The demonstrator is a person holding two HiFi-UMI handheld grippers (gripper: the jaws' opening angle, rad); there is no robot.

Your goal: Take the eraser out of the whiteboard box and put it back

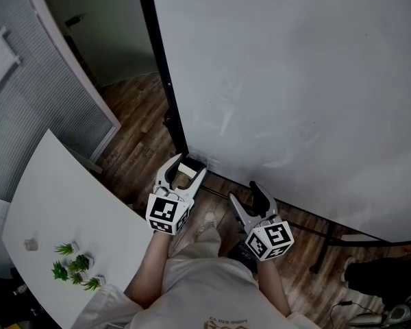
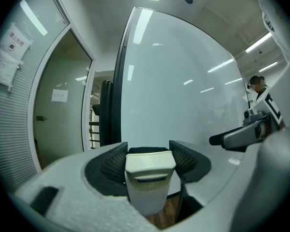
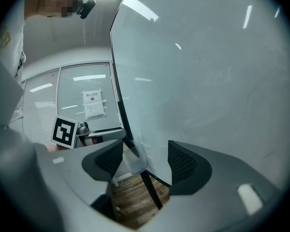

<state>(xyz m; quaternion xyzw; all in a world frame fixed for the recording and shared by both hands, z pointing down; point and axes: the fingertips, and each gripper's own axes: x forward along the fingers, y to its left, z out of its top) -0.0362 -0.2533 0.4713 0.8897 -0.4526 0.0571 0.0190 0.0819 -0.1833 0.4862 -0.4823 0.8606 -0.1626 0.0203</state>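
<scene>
Nearest, the left hand-held gripper (image 1: pixel 190 167) is clamped on the cream plastic whiteboard eraser (image 2: pixel 150 178), with a pad on either side (its dark felt face is turned away). Beside it, the right hand-held gripper (image 1: pixel 246 192) stands wide open with nothing between its jaws. The eraser is held in the air just short of the clear plastic whiteboard box (image 3: pixel 134 162). The box hangs at the bottom left corner of the large white whiteboard (image 1: pixel 294 81), above the wood-plank floor (image 1: pixel 144 129).

My left gripper (image 1: pixel 190 164) has the eraser (image 2: pixel 150 178), whiteboard (image 1: pixel 294 81) ahead
Then box (image 3: pixel 134 159) just beyond, bench (image 1: pixel 61 204) off left, right gripper (image 1: pixel 245 192) alongside.
</scene>
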